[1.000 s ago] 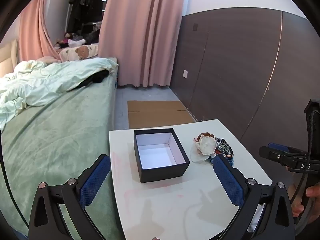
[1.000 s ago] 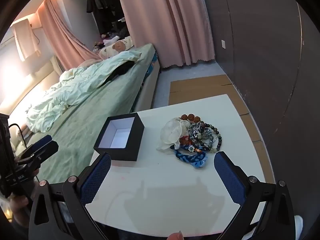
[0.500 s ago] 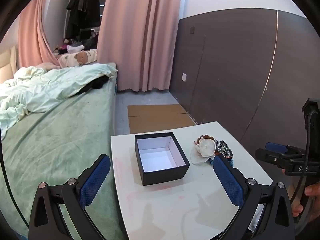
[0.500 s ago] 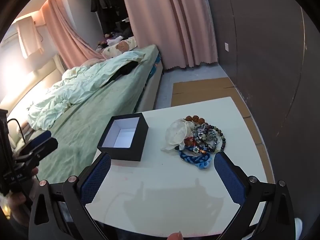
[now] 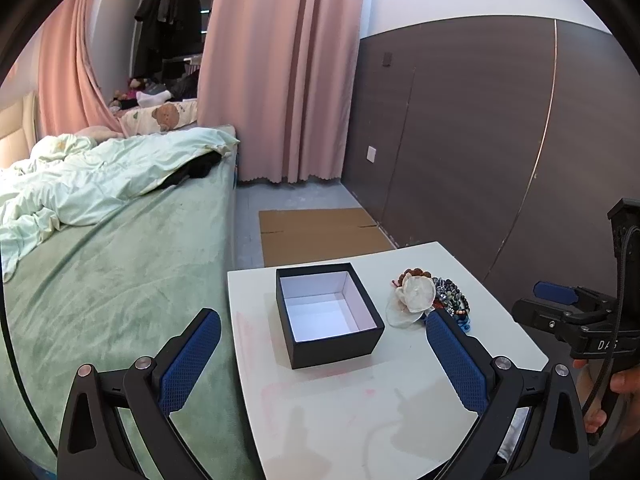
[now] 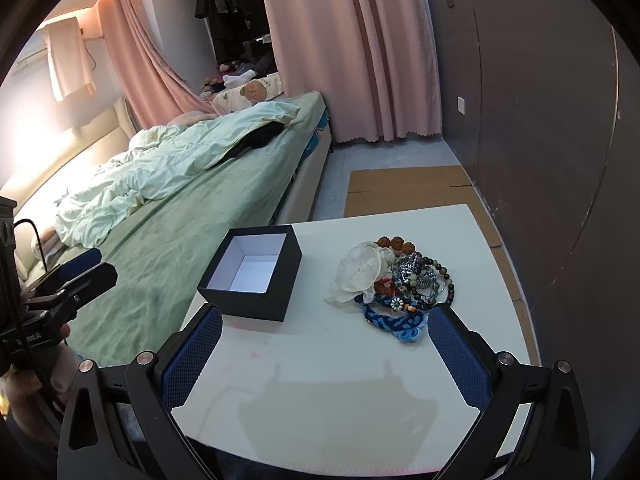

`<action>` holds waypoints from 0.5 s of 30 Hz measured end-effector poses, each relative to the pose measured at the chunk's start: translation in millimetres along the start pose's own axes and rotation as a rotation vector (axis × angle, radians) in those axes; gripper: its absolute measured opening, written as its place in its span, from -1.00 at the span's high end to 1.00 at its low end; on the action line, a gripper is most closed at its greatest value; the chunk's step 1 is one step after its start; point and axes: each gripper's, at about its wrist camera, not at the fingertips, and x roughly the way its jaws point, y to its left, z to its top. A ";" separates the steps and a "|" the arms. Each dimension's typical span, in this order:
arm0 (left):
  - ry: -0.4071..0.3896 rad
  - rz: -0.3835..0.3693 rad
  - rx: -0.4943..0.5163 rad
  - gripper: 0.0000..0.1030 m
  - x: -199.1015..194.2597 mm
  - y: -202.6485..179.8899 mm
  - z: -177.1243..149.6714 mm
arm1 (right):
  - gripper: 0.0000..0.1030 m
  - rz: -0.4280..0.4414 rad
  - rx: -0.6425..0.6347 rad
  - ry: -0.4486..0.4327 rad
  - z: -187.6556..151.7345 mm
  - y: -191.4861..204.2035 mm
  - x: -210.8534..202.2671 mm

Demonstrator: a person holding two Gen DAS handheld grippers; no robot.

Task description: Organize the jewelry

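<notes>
A: Here's the left wrist view: the left gripper [image 5: 322, 354] sits low in the frame, claw spread wide, blue pads [image 5: 190, 360] holding nothing at all.

B: And dead centre between them is the black box [image 5: 326, 316], lid off, white inside, bare floor showing. It stands on the white table [image 5: 360, 408].

A: Just right of the box, near but apart from it, there's the jewelry pile [image 5: 430, 300]: a pale shell-like flower piece in front, dark beads behind it.

B: Over to the right wrist view. The right gripper [image 6: 326, 352] is spread wide too, gripping nothing, low across the frame.

A: The jewelry pile [image 6: 394, 280] sits right of centre here, much clearer: white flower piece [image 6: 362, 270], brown beads [image 6: 394, 243] at the top, dark bead bracelets [image 6: 434, 276], and a blue braided cord [image 6: 392, 318] nearest the camera, just beside the right-hand pad.

B: The box [image 6: 252, 272] is left of centre, well apart from the blue cord.

A: Background: green bed [image 6: 168, 216] on the left, pink curtain [image 6: 360, 48] at the top, flat cardboard [image 6: 404, 188] on the floor beyond the table.
</notes>
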 end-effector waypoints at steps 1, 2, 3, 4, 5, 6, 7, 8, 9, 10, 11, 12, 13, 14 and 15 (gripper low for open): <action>-0.002 0.000 0.001 -0.99 -0.4 -0.2 0.3 | -1.00 -0.002 0.000 -0.001 0.0 0.6 -0.1; -0.003 0.000 0.001 -0.99 -0.7 -0.5 0.6 | -1.00 -0.005 0.000 -0.001 -0.1 0.8 -0.7; -0.005 0.000 0.001 -0.99 -0.9 -0.6 1.0 | -1.00 -0.004 0.001 -0.001 -0.2 0.6 -0.2; -0.006 -0.001 0.002 -0.99 -1.1 -0.7 1.2 | -1.00 -0.003 0.002 -0.002 -0.4 0.3 -0.6; -0.008 -0.002 0.004 -0.99 -4.8 -2.3 0.9 | -1.00 -0.003 0.004 -0.003 -0.5 0.1 -1.2; -0.009 -0.001 0.004 -0.99 -5.1 -2.4 1.0 | -1.00 -0.003 0.004 -0.004 -0.4 0.0 -1.7; -0.010 -0.002 0.004 -0.99 -5.7 -2.7 0.8 | -1.00 -0.004 0.004 -0.005 -0.5 0.0 -2.0; -0.010 -0.002 0.003 -0.99 -5.6 -2.7 0.9 | -1.00 -0.004 0.003 -0.005 -0.7 -0.1 -1.3; -0.009 -0.001 0.003 -0.99 -5.5 -2.7 1.0 | -1.00 -0.004 0.002 -0.005 -0.7 -0.4 -1.3; -0.010 -0.001 0.002 -0.99 -5.4 -2.8 1.0 | -1.00 -0.002 0.003 -0.003 -0.4 -0.6 -0.4; -0.010 0.001 0.003 -0.99 -5.3 -2.8 1.0 | -1.00 -0.002 0.002 -0.004 0.1 -1.1 -1.0; -0.009 0.003 0.003 -0.99 -5.1 -2.9 0.9 | -1.00 -0.002 0.002 -0.004 -0.2 -0.9 -0.8; -0.007 0.003 0.003 -0.99 -4.9 -2.8 0.9 | -1.00 -0.004 0.001 -0.005 -0.3 -0.7 -0.7; -0.006 0.002 0.001 -0.99 -4.8 -2.6 0.8 | -1.00 -0.005 0.000 -0.005 0.5 -1.5 -1.4; -0.006 0.002 0.000 -0.99 -5.0 -2.6 0.8 | -1.00 -0.004 0.001 -0.005 0.3 -0.9 -0.7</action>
